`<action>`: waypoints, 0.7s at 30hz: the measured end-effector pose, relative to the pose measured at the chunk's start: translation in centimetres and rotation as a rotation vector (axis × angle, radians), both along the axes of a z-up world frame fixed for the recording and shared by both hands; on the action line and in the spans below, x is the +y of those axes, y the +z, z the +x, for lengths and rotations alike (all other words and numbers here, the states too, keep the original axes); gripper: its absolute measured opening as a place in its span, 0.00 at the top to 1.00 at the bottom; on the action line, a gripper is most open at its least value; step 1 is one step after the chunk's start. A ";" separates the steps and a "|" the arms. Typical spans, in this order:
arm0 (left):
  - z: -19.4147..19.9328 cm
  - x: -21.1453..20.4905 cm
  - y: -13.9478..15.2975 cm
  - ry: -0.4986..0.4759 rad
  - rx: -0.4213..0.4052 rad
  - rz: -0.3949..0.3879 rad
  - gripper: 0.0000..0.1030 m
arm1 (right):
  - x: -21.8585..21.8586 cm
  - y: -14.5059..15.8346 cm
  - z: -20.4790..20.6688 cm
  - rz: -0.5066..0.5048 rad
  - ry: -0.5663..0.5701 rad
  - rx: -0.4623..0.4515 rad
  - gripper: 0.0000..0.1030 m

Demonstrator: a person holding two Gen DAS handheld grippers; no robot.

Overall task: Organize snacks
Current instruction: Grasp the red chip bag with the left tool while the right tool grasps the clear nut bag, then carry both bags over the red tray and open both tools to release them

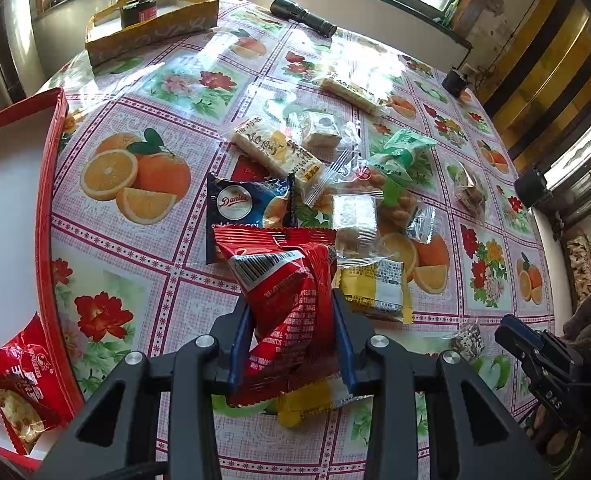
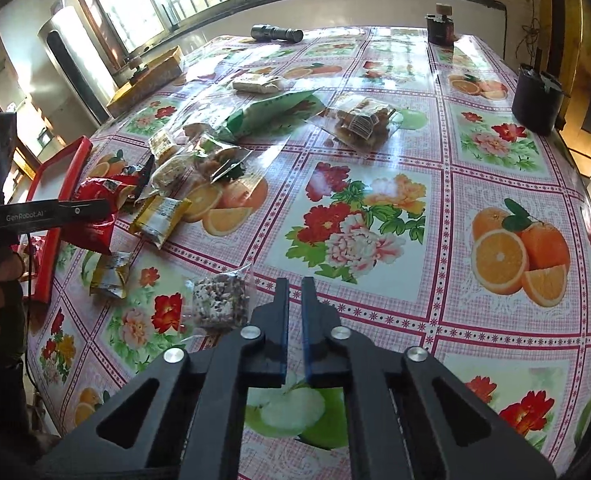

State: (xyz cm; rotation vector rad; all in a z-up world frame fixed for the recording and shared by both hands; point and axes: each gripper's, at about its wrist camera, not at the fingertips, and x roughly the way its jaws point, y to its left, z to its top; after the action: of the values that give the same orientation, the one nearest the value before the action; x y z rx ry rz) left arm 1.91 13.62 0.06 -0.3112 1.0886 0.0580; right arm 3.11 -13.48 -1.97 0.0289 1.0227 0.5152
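My left gripper [image 1: 293,300] is shut on a red snack packet [image 1: 291,296] and holds it above the flowered tablecloth; the packet also shows in the right wrist view [image 2: 95,216]. A red tray [image 1: 51,184] at the left holds another red packet [image 1: 19,376]. A pile of snacks lies ahead: a blue Danisa packet [image 1: 247,208], a yellow packet [image 1: 375,284], a green packet [image 1: 399,156] and clear-wrapped bars [image 1: 279,152]. My right gripper [image 2: 295,292] is shut and empty, low over the table beside a clear-wrapped grain bar [image 2: 217,300].
A yellow box [image 1: 151,32] with a dark bottle stands at the back left. A black flashlight [image 1: 303,16] lies at the far edge. Dark pots [image 2: 535,100] stand along the table's right edge. A clear bag of biscuits [image 2: 359,122] lies apart.
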 end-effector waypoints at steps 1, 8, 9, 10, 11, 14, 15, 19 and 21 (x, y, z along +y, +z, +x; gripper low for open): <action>-0.1 0.1 0.0 0.004 0.000 -0.004 0.65 | 0.0 0.2 -0.3 0.028 0.004 0.004 0.79; -1.2 0.6 1.4 0.005 -0.037 -0.009 0.65 | 4.8 0.7 -2.3 -0.051 0.087 -0.069 0.30; -1.4 0.7 1.6 0.006 -0.042 -0.008 0.65 | 5.4 0.2 -2.1 -0.072 0.094 -0.062 0.30; -1.6 0.9 1.8 0.010 -0.047 -0.006 0.65 | 5.9 -0.3 -2.0 -0.101 0.096 -0.054 0.30; -1.7 1.0 1.9 0.014 -0.051 -0.001 0.65 | 6.4 -0.9 -1.9 -0.134 0.097 -0.048 0.30; -2.0 1.3 2.0 0.023 -0.055 0.003 0.65 | 7.0 -1.3 -2.3 -0.207 0.104 -0.089 0.44; -2.2 1.5 2.0 0.022 -0.057 0.002 0.65 | 6.9 -1.2 -2.3 -0.188 0.106 -0.076 0.52; -2.8 1.6 2.3 0.022 -0.071 0.011 0.65 | 6.4 -0.1 -2.5 -0.126 0.086 -0.067 0.55; -3.1 1.9 2.4 0.021 -0.078 0.005 0.65 | 6.3 0.6 -2.8 -0.089 0.081 -0.070 0.56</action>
State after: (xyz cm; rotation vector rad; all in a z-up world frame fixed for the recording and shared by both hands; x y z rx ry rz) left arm -1.21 15.53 2.50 -0.3175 1.0082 0.0667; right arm 0.29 -7.13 -1.36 -0.1094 0.9798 0.5405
